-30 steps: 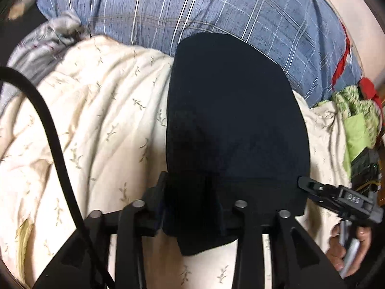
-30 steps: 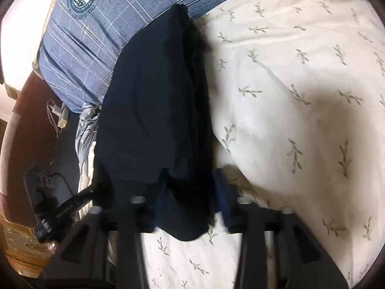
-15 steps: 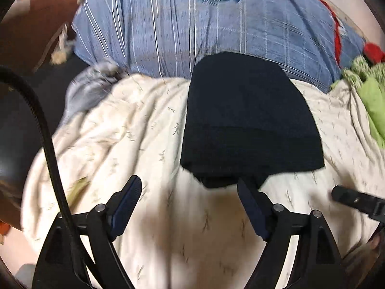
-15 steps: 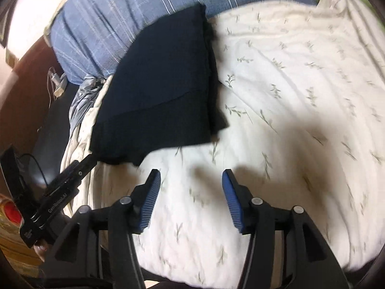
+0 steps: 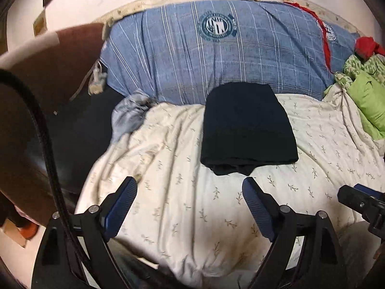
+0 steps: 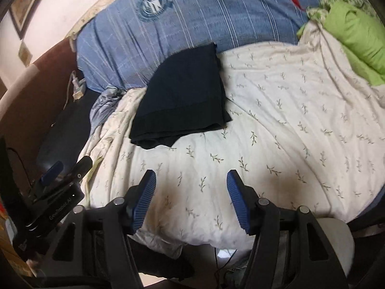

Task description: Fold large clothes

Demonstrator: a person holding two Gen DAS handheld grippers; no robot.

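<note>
The surface is a bed covered by a cream quilt (image 5: 216, 192) printed with small leaf sprigs; it fills the centre and lower half of both views. A blue striped pillow (image 5: 216, 55) with a round crest lies across the top of the frame, against a pale wall. A green cloth bundle (image 5: 365, 101) sits at the right edge, with a red cloth (image 5: 367, 45) above it. A crumpled grey cloth (image 5: 130, 115) lies at the left end of the pillow, beside the quilt edge.

The task item is a folded dark garment (image 5: 247, 130). In my left view it lies just above the frame centre, flat on the quilt, its far edge touching the pillow. Its near edge shows stacked layers, one layer sticking out below the rest. In my right view the garment (image 6: 185, 96) appears left of centre, in the same contact with quilt and pillow.

My left gripper (image 5: 190, 204) occupies the bottom of its frame. Its blue-padded fingers (image 5: 120, 204) stand wide apart and hold nothing; the garment is clear of them, further up the frame. A black cable (image 5: 45, 144) runs down the left side.

My right gripper (image 6: 191, 197) is likewise at the bottom of its frame, fingers (image 6: 144, 197) spread apart and empty, above bare quilt. The garment lies up and to the left, apart from them.
</note>
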